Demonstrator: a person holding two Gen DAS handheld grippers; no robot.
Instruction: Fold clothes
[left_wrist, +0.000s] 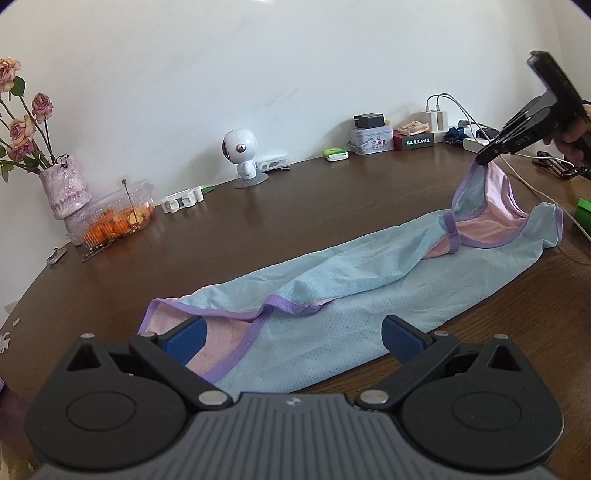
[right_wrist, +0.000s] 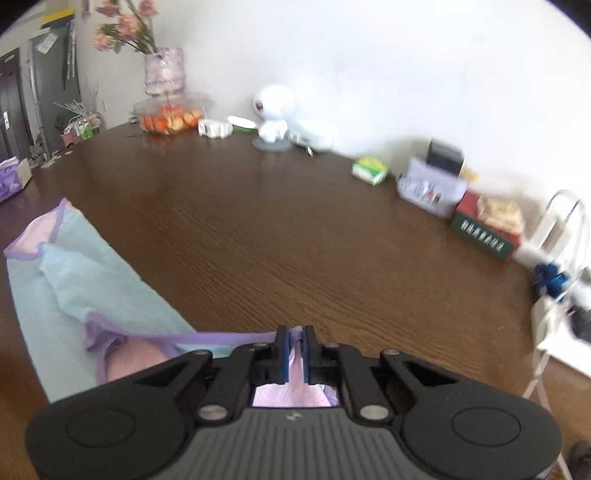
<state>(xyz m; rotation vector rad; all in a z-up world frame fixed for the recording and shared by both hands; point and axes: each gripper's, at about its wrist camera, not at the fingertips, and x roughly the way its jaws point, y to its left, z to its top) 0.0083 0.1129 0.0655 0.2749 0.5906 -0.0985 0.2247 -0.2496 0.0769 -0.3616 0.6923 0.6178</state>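
While the right gripper (right_wrist: 294, 341) pinches the purple-trimmed edge of the light-blue mesh garment (left_wrist: 332, 288) stretched along the counter (left_wrist: 295, 199), the left gripper (left_wrist: 291, 336) hangs wide open over the near end. Next it likely needs to clamp that hem. Charger cables (left_wrist: 517, 173) lie nearby, a possible snag.

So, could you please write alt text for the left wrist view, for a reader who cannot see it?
A light blue garment with purple trim lies stretched across a brown wooden table; the open left gripper hovers over its near end while the right gripper pinches and lifts its far end. Dried roses, fruit and a white robot figurine line the wall.
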